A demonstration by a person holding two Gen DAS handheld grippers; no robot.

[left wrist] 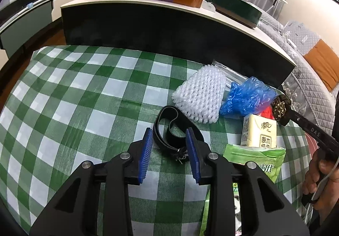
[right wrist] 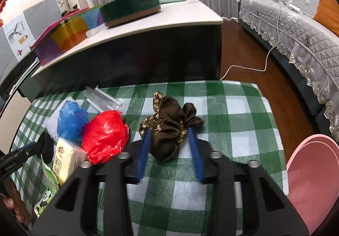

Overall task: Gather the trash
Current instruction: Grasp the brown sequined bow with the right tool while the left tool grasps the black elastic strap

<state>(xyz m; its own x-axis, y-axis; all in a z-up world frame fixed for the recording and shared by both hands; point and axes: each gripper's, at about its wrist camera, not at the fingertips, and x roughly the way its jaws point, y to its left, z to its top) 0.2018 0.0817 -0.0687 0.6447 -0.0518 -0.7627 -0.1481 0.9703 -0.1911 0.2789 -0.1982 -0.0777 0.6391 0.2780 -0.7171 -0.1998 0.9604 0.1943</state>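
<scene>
A living room with a grey quilted sofa (right wrist: 296, 30) and a low worktop under a green-and-white checked cloth (left wrist: 70, 92). The right tongs (right wrist: 169, 134) straddle a brown satin scrunchie (right wrist: 171, 128), blue pads at its two flanks and seemingly pressing it; the bulk bunches just ahead of the tips. The left tongs (left wrist: 169, 134) stand part open and empty over a black elastic band (left wrist: 175, 130), whose loop stretches away from the tips, its frayed end between the pads. The red bag (right wrist: 104, 134), blue bag (left wrist: 245, 98) and foam net (left wrist: 199, 96) lie between both hands.
</scene>
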